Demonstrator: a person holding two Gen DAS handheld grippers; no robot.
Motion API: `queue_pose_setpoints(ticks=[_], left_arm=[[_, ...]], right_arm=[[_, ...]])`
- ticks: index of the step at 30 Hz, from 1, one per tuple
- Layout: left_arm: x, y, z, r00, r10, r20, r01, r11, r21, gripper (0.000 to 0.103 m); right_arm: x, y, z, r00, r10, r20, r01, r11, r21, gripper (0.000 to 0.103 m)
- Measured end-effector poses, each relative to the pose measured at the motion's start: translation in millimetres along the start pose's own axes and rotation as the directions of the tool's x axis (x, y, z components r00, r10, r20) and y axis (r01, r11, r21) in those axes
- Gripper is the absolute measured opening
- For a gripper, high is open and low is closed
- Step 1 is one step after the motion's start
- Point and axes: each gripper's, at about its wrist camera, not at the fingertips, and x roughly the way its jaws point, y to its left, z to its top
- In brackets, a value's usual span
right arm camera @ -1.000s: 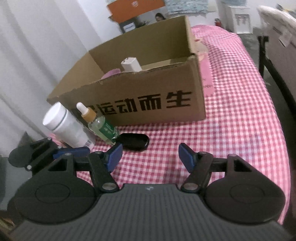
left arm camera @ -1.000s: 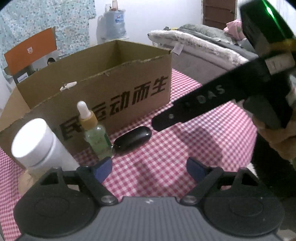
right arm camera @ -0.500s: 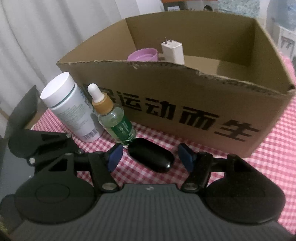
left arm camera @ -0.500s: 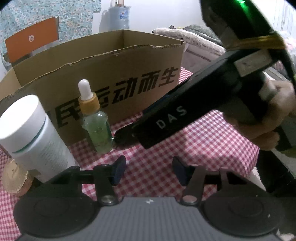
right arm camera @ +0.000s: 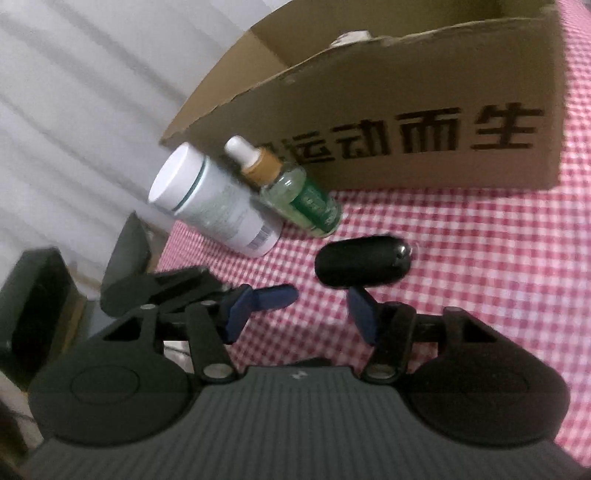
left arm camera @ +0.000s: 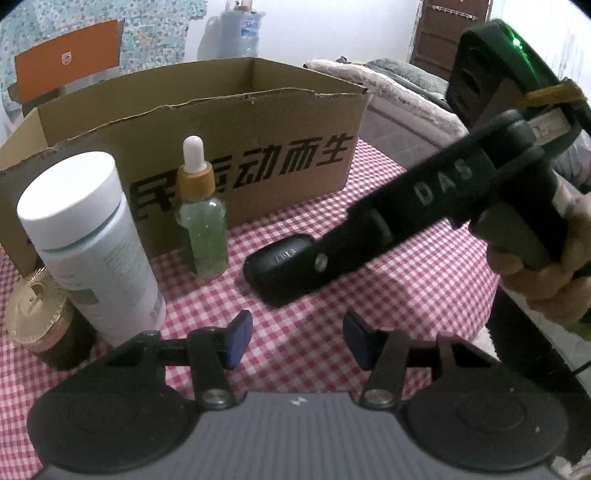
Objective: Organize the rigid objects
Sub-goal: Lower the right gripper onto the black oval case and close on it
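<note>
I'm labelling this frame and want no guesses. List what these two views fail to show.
- Cardboard box contents: left wrist view, front wall hides the inside; right wrist view shows only a white scrap at the rim.
- Black case grip: the right gripper's jaws are closing, contact unclear; left wrist view, its finger covers the case.
- White bottle label: blurred.
- Gold-lidded jar: partly hidden behind the bottle.

A red-and-white checked tablecloth (left arm camera: 388, 295) is spread over the table. Far behind, a water bottle (left arm camera: 238, 31) is seen against the wall, an orange board (left arm camera: 66, 59) at far left, bedding (left arm camera: 399, 79) at right.
</note>
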Motion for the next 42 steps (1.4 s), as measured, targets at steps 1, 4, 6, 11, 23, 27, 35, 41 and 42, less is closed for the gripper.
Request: queue_pose_setpoints(ticks=[1,4,6,11,23,27,35,41,42], left_arm=[[-1,0,0,1.000,0.010,0.005,-0.010,1.000,0.000,0.056],[-2,-1,5,0.999,0.039,0.026,-0.039,0.999,0.006,0.056],[-3,-3,7,0.997,0.061,0.043,-0.062,0.998,0.025,0.055],[5,-11,13,0.996,0.074,0.045,-0.077,0.995,0.059,0.053],[29,-15,27,0.995,0.095,0.030,-0.096,0.994,0.043,0.036],[27,-13,27,0.997,0.071,0.018,-0.072,0.997,0.029,0.033],[13,-17,17,1.000,0.007,-0.023,-0.006,1.000,0.013,0.032],[10,-25,13,1.000,0.016,-0.027,-0.015,1.000,0.027,0.032],[10,-24,14,1.000,0.019,-0.025,-0.018,1.000,0.024,0.031]], right_arm=[[-3,-3,0,1.000,-0.006,0.013,0.006,1.000,0.018,0.053],[-10,-17,2,0.998,-0.031,0.060,0.024,0.993,0.113,0.048],[-11,-23,3,0.997,-0.034,0.073,0.022,0.985,0.170,0.043],[-21,-27,1,0.987,-0.087,0.134,0.059,0.978,0.202,0.037],[3,-30,10,0.989,-0.084,0.118,0.056,0.972,0.226,0.026],[3,-28,2,0.991,-0.063,0.122,0.031,0.969,0.247,0.025],[-10,-27,-26,0.992,-0.036,0.125,-0.001,0.959,0.283,0.025],[-15,-21,-43,0.988,-0.039,0.148,-0.004,0.959,0.283,0.025],[-15,-20,-44,0.987,-0.043,0.155,-0.002,0.959,0.283,0.025]])
